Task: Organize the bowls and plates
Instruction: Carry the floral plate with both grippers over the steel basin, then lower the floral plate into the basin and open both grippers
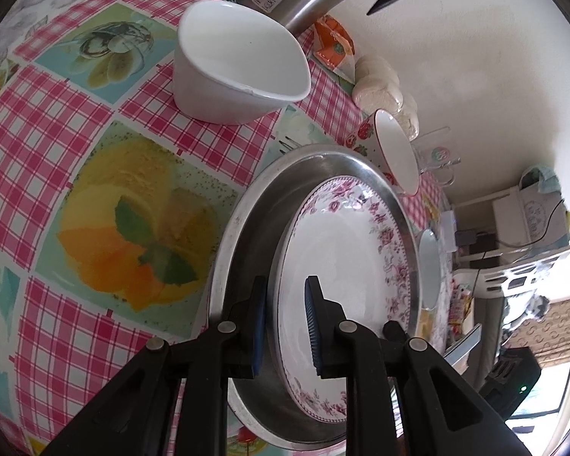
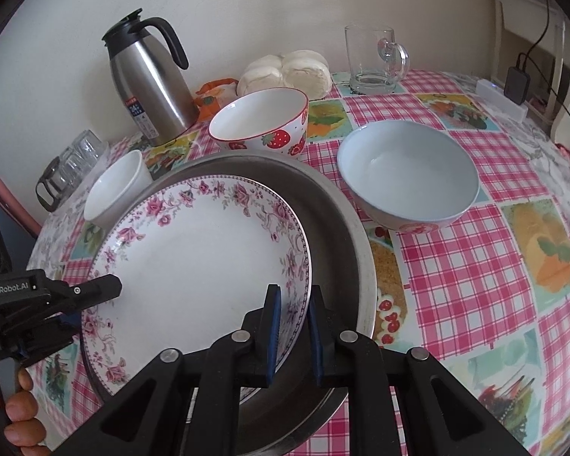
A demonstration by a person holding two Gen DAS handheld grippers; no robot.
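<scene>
Right now the right claw (image 2: 294, 292) is clenched on the near rim of the plate (image 2: 193, 258), one pad above the floral border and one under it. The left claw (image 1: 285, 288) grips the opposite rim the same way. Neither pad shows much slack, though I can't see the contact itself.

The plate hangs between them, tilted, partly inside the pan (image 2: 345, 205). Its left side rides over the pan's left rim rather than lying flat on the bottom. The pan sits toward the near edge of the surface (image 2: 475, 266).

To my eye the step is settling the plate into the pan. Both hands should level it first and slide it toward the pan's right wall until the whole rim clears. Then lower evenly, so one edge doesn't clack down first. Let go only once it rests flat, and draw the lower pads out sideways rather than up, or they may flip the rim.

Beyond the pan wait a strawberry bowl (image 2: 262, 121), a blue bowl (image 2: 406, 174) and a white bowl (image 2: 114, 186), none touching the plate.
</scene>
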